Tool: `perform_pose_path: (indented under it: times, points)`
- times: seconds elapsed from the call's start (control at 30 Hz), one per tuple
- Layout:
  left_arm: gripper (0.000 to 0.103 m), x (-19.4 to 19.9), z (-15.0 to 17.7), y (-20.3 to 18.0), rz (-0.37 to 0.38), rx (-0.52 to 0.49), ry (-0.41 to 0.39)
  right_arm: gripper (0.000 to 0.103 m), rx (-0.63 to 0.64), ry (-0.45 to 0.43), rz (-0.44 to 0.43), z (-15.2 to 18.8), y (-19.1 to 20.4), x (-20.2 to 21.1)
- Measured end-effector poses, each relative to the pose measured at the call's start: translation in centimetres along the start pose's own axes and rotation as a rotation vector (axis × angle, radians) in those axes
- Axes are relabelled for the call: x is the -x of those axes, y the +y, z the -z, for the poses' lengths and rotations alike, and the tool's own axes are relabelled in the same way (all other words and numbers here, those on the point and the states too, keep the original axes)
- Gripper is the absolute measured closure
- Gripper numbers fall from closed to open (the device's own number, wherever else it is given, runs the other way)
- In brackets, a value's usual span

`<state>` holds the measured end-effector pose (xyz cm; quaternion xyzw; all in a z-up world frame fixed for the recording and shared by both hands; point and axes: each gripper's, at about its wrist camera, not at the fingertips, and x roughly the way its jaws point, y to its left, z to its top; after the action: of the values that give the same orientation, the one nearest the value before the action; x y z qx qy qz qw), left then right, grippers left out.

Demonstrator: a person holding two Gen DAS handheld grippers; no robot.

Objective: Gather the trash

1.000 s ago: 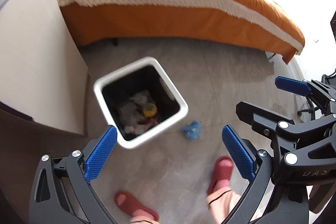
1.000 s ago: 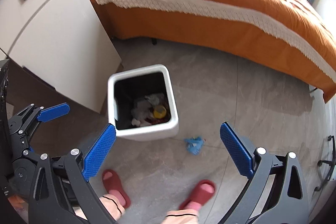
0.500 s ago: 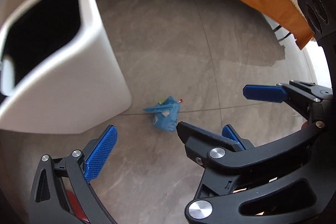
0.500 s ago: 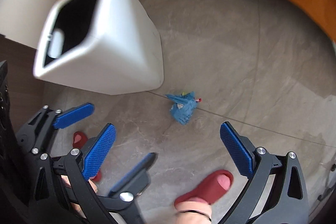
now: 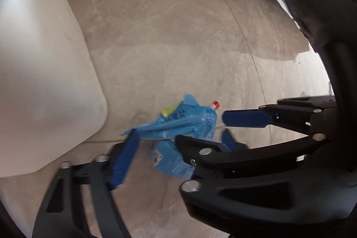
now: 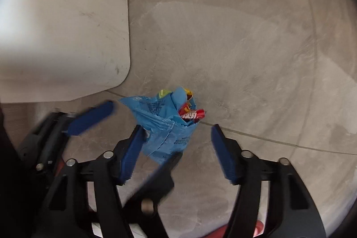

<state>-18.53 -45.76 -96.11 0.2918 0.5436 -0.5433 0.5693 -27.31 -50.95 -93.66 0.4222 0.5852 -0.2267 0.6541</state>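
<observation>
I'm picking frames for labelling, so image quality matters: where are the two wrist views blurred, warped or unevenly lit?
Left wrist view: the left gripper fingers smear with motion, the blue wrapper stays readable, the white bin is soft, and the fisheye bends the floor seam. Right wrist view: the left gripper's fingers blur, the right gripper looks sharper, corners darken, and a pale sunlit patch crosses the floor.

The white trash bin point(image 5: 44, 81) is running off the left edge in both views, its opening out of sight. The right gripper's point(image 5: 225, 126) black arm is covering the blue wrapper's point(image 5: 178, 124) lower right part. The left gripper's fingers point(image 6: 89, 118) are smearing with motion blur.
</observation>
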Motion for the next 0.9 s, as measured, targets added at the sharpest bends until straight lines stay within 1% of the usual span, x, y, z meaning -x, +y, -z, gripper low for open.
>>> perform_pose_path:
  times: [0.03,0.07,0.13,0.23,0.3,0.4,0.53,0.63,0.67,0.77,0.8,0.9]
  points:
    - [0.042,-0.4,-0.1,0.4,0.04,0.015,0.012,0.054,0.003,0.004,-0.017,-0.2,-0.1,0.0]
    - [0.042,-0.4,-0.2,0.6,0.056,0.019,0.016,0.055,0.006,0.002,-0.012,-0.3,0.0,0.2]
    - [0.049,-0.2,-0.4,0.6,0.085,0.019,0.031,0.057,-0.005,0.001,-0.015,-0.3,0.2,0.6]
    - [0.051,1.6,-0.9,-0.2,0.097,0.024,0.016,0.059,-0.007,-0.029,-0.021,-0.3,1.2,3.1]
    - [0.051,4.3,-1.2,-0.5,0.109,0.023,-0.009,0.063,-0.008,-0.057,-0.026,0.1,2.5,5.8]
    - [0.051,9.5,-1.8,-1.5,0.108,0.004,-0.059,0.063,0.0,-0.11,-0.018,0.8,4.7,11.1]
    - [0.051,17.9,-3.0,-3.2,0.114,0.007,-0.121,0.063,-0.003,-0.18,0.006,1.6,8.5,19.2]
    - [0.051,24.8,-4.1,-3.9,0.099,0.016,-0.168,0.063,0.001,-0.221,-0.003,1.3,11.5,24.3]
    - [0.051,26.7,-4.5,-3.8,0.088,0.018,-0.183,0.063,0.019,-0.237,-0.011,1.0,12.9,26.2]
    - [0.051,32.5,-5.9,-2.7,0.035,0.032,-0.232,0.063,0.069,-0.268,-0.042,-0.3,16.3,29.9]
    - [0.051,34.3,-6.4,-1.9,0.011,0.039,-0.244,0.063,0.086,-0.276,-0.06,-1.2,17.8,30.7]
    - [0.051,38.0,-7.9,0.4,-0.039,0.062,-0.27,0.063,0.135,-0.298,-0.101,-3.4,22.0,32.4]
